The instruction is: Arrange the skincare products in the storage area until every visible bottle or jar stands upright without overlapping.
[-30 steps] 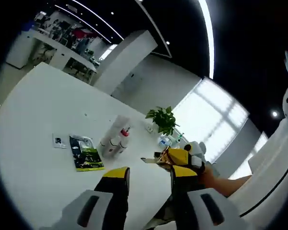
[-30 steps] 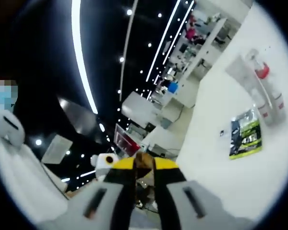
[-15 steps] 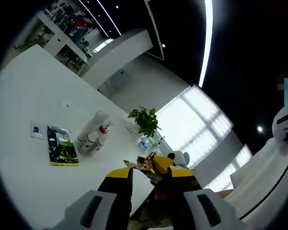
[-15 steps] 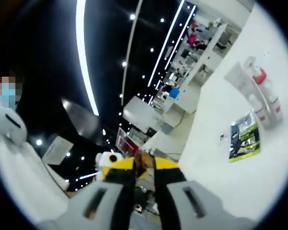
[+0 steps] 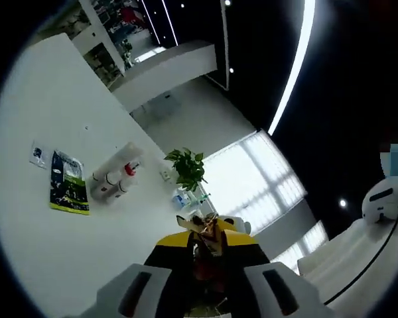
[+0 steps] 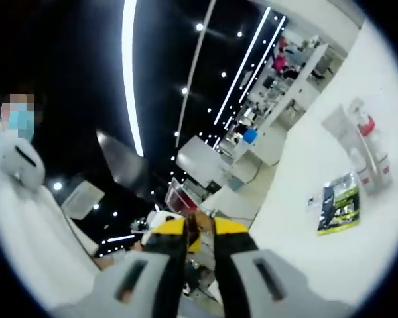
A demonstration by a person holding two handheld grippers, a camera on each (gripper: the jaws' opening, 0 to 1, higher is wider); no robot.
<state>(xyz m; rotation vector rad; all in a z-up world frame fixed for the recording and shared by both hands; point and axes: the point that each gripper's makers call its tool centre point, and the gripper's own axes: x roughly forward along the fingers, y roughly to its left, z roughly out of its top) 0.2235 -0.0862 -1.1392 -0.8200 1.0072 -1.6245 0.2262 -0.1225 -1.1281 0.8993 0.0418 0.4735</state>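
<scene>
The left gripper's [image 5: 209,244] jaws, apart a second ago, are now drawn nearly together. The right gripper [image 6: 199,232] is held closed — the bottles [image 5: 109,180] lie tipped together on the white table [image 5: 66,225], beside a green sachet [image 5: 69,191].

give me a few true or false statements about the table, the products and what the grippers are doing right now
1. The white tubes and bottles lie on their sides on the white table. True.
2. A flat green and black packet lies beside them. True.
3. The bottle with the red cap stands upright. False: it lies flat among the other white products.
4. The left gripper is wide open above the table. False: its yellow-tipped jaws stand close together around a small brownish item.
5. A leafy green potted plant stands at the far edge of the table. True.
6. The right gripper touches the packet. False: it is well apart from it.
</scene>
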